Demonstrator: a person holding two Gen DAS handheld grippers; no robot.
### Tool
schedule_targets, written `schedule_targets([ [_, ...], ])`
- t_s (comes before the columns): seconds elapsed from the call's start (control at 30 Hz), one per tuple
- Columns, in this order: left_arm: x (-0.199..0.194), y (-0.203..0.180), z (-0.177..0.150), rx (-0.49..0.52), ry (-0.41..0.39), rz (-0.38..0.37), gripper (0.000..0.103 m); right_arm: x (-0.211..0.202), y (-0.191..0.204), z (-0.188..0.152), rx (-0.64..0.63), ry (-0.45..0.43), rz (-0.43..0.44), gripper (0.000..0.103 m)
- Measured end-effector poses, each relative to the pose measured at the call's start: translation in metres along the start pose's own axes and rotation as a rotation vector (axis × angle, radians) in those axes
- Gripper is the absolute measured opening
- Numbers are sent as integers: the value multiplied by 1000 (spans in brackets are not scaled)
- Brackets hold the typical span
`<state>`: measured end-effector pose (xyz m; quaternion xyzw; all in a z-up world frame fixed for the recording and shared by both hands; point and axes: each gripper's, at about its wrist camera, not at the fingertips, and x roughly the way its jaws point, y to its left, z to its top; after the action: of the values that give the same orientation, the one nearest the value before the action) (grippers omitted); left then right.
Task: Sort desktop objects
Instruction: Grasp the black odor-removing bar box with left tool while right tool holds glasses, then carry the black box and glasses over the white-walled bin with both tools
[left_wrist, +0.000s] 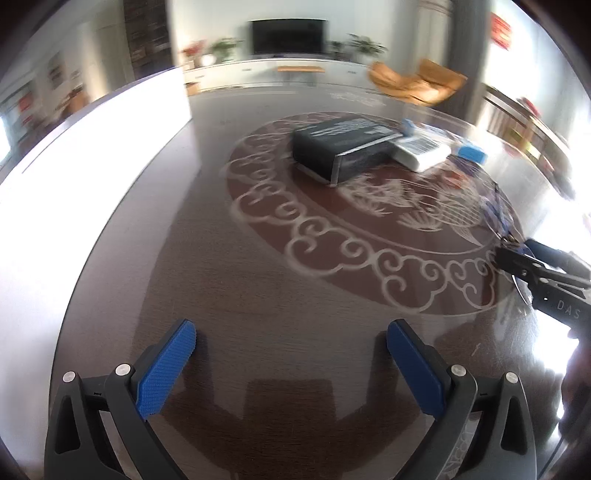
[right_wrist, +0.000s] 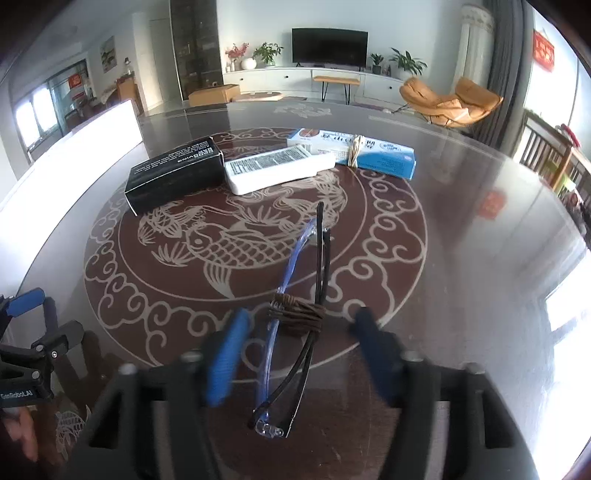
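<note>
Lying on the round table (right_wrist: 461, 206), the glasses (right_wrist: 295, 325) sit between the spread fingers of the right gripper (right_wrist: 301, 325), with a clear gap on either side, so neither pad touches them. They are folded, with a blue arm and a black arm pointing away from the camera, and a brown cord (right_wrist: 297, 314) is wound round both arms about midway. The lens end lies nearest the camera, low between the gripper's blurred fingers. The left gripper (left_wrist: 291, 334) hovers over bare tabletop with its jaws wide apart and nothing between them; in its own view the glasses show only faintly at the far right.

Further back on the table, a black box (right_wrist: 177, 173), a white box (right_wrist: 277, 168) and a blue-and-white box (right_wrist: 354, 151) lie in a row, the white one touching the black one and overlapping the blue-and-white one. A string is tied round the blue-and-white box.

Dark and glossy, the tabletop carries a pale fish-and-cloud pattern inside a reddish circle. Behind it are a television (right_wrist: 329, 44) on a long white cabinet, potted plants and an orange chair (right_wrist: 450, 101).
</note>
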<state>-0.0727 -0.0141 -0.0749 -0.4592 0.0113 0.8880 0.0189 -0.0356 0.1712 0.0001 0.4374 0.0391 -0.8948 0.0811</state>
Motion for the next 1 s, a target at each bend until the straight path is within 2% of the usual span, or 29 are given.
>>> schedule_targets([
  [0.03,6,0,8,56,3,-38,103,2,3,2,-12,8,-4,77],
  [0.07,11,0,16,102,7,-70,103,3,4,2,-17,18,-11,88],
  [0.13,26,2,38,171,28,-116,103,5,3,2,0,28,-1,95],
  [0.27,58,7,87,185,70,-120,103,8,6,1,-24,35,6,100],
  [0.37,75,-3,113,209,87,-130,103,9,6,1,-24,35,7,101],
  [0.5,90,-29,135,275,49,-160,103,10,6,2,-23,36,10,101],
  [0.6,97,-35,145,256,25,-170,100,10,6,2,-23,36,11,101],
  [0.63,95,-33,145,234,-4,-163,89,10,6,2,-23,36,10,101],
  [0.67,94,-31,144,219,-25,-151,71,10,6,2,-23,36,10,101],
  [0.73,83,-27,134,188,-57,-127,57,10,6,2,-23,36,11,101],
  [0.87,53,-6,94,61,-58,-55,57,10,6,2,-23,36,11,101],
  [1.0,14,-1,33,-35,-63,-13,57,10,6,2,-24,36,11,101],
])
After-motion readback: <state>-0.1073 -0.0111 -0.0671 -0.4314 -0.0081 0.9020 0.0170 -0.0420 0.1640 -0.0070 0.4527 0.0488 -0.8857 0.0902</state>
